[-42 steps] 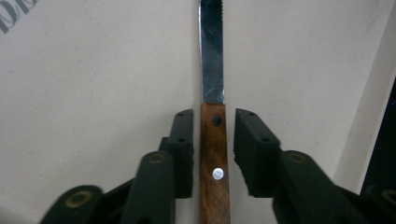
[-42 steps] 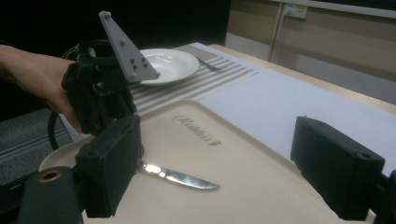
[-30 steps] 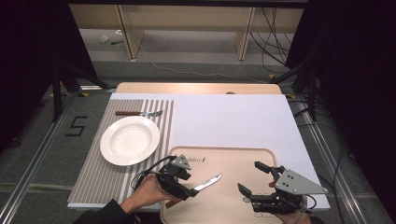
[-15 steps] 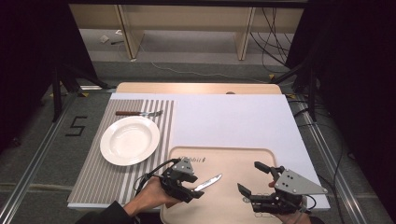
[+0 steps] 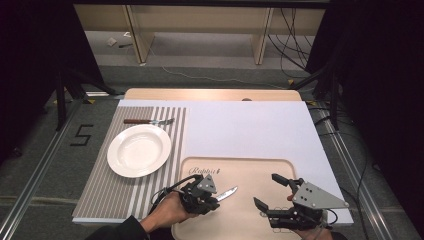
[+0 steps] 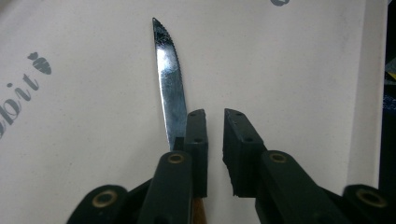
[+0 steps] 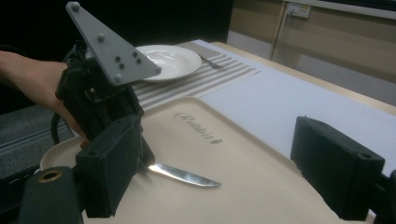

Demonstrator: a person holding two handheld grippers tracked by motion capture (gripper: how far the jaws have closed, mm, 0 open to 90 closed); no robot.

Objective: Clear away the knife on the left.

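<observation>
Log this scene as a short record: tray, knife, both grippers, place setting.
tray: beige tray at the table's near edge, printed word on it
knife: knife on the tray, blade pointing away from the left gripper
left gripper: left gripper at the knife's handle end; jaws have just been closing, a narrow gap left; the blade runs under one jaw, not clearly between them
right gripper: right gripper over the tray's right part, jaws wide, nothing between
place setting: white plate on striped mat, fork beyond it
</observation>
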